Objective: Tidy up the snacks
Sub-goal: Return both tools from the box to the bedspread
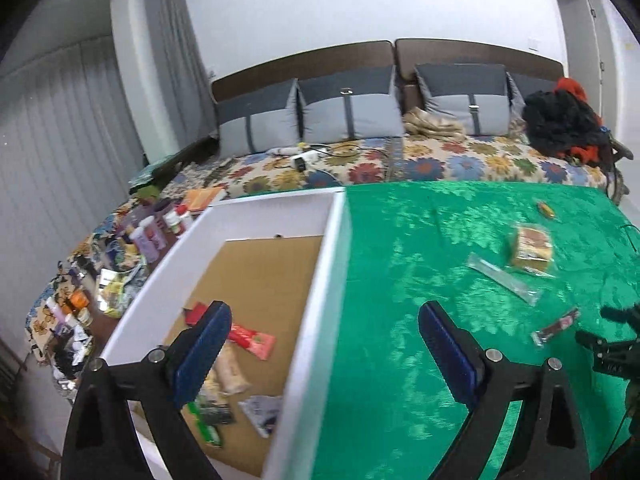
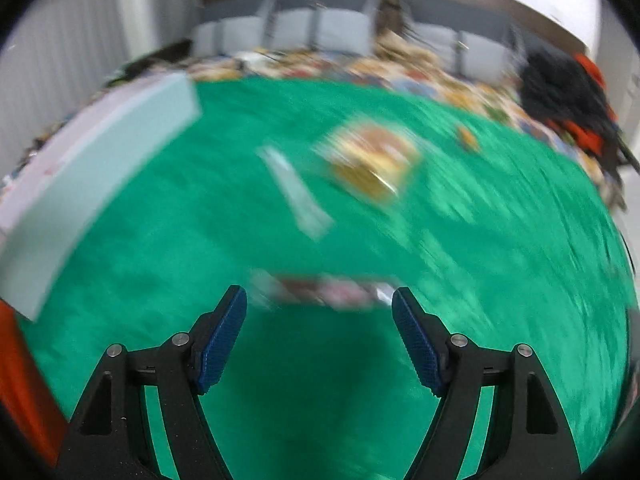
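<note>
Nearest our lens, the right gripper [image 2: 319, 312] stands spread wide with nothing between its blue pads, poised just short of a dark snack bar [image 2: 326, 290] that lies crosswise on the green tabletop [image 2: 168, 264]. We take the white box [image 1: 338, 280] as our landmark: it sits at the left end of the tabletop and already holds several wrappers, a red packet [image 1: 256, 340] among them. Our left gripper [image 1: 324, 354] is likewise released and empty, straddling the box's right wall. Right of the box, well apart from it, lie a yellow-brown bagged snack [image 1: 530, 250], a clear sleeve [image 1: 504, 278] just beside that, the dark snack bar nearer us, and a small orange sweet [image 1: 546, 210] farthest from the box. For this step, as we judge it, we should bring the right gripper down so the pads bracket the bar's narrow width, not its length, which means turning the wrist a quarter or approaching from the end; close only once the pads reach the cloth, since a thin wrapper slips easily. We would keep the left gripper clear of the box opening for the drop. As for writing, motion blur and distance defeat us: no brand or label on any wrapper can be read.
</note>
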A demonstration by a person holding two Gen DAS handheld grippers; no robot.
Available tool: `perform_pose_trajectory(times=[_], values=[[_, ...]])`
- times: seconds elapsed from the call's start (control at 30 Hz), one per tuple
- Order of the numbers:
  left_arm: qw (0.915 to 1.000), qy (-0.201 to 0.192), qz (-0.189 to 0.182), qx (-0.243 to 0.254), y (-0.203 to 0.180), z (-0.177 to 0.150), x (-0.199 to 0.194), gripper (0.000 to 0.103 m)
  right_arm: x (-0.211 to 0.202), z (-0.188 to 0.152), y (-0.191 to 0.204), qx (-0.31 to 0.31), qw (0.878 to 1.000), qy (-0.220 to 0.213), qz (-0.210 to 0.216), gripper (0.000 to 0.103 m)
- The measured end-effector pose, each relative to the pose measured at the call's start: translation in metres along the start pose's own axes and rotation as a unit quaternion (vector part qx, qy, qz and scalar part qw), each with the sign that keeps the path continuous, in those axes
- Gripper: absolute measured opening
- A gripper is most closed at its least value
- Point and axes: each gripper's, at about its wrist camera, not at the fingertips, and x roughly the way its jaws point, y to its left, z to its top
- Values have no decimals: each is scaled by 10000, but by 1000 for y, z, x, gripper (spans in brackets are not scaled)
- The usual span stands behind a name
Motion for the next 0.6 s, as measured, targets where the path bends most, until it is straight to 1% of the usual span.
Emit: perform_pose_trajectory(times=[0.13, 0.27, 0.47, 0.6], values=[[9999, 45, -93, 102, -24, 2, 3, 94, -3, -30, -46, 397, 9988, 78, -290, 78], [9996, 68, -134, 229, -44, 4, 5, 94, 1, -41, -66, 554, 9975, 53, -444, 78], [9992, 66, -116, 387, -61, 7, 7, 94, 12, -57, -70, 621, 9968, 18, -505, 78], [9990, 92, -117, 424, -67, 9, 11, 94, 12, -55, -69, 616, 9969, 1, -498, 79]])
